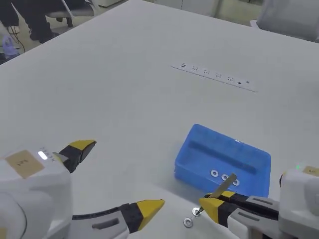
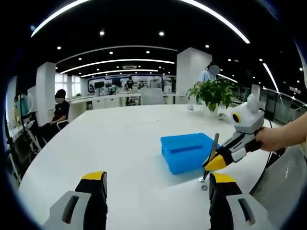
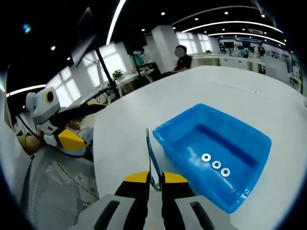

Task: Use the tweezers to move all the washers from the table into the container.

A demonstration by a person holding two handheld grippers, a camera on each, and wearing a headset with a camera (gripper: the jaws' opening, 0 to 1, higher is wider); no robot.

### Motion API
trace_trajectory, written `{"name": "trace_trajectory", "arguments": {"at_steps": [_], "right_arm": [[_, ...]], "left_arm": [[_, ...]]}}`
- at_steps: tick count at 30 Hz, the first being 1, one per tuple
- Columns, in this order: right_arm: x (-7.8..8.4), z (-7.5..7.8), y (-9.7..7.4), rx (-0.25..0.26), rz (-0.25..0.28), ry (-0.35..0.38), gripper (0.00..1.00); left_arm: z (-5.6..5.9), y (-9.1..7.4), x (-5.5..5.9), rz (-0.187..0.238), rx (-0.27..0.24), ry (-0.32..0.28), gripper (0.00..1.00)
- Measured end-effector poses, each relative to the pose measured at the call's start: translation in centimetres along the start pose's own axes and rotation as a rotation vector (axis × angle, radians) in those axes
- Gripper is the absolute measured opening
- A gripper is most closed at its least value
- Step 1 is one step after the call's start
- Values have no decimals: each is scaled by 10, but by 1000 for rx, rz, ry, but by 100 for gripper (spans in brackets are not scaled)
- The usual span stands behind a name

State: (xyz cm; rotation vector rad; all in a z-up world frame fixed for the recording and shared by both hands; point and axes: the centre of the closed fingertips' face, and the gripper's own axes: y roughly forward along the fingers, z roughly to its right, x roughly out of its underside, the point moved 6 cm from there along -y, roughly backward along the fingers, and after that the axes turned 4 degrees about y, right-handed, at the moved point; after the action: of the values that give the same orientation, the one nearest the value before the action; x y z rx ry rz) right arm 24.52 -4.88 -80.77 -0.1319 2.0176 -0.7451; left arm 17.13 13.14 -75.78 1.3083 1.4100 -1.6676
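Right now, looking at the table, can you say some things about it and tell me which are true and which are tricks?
1. The blue box has three washers inside. True.
2. The right gripper is pinching the tweezers. True.
3. The left gripper is squeezed shut. False: its jaws stand wide apart and hold nothing.
4. The box is upside down. False: it sits open side up.
5. A loose washer lies on the table outside the box. True.
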Motion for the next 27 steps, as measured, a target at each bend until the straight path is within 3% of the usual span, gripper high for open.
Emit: {"name": "trace_trajectory", "arguments": {"at_steps": [16, 27], "right_arm": [[0, -4, 3, -8, -21, -41, 5], [3, -14, 4, -5, -84, -320, 5]], "left_arm": [[1, 0, 0, -3, 0, 3, 89], [1, 0, -1, -3, -1, 6, 89]]}}
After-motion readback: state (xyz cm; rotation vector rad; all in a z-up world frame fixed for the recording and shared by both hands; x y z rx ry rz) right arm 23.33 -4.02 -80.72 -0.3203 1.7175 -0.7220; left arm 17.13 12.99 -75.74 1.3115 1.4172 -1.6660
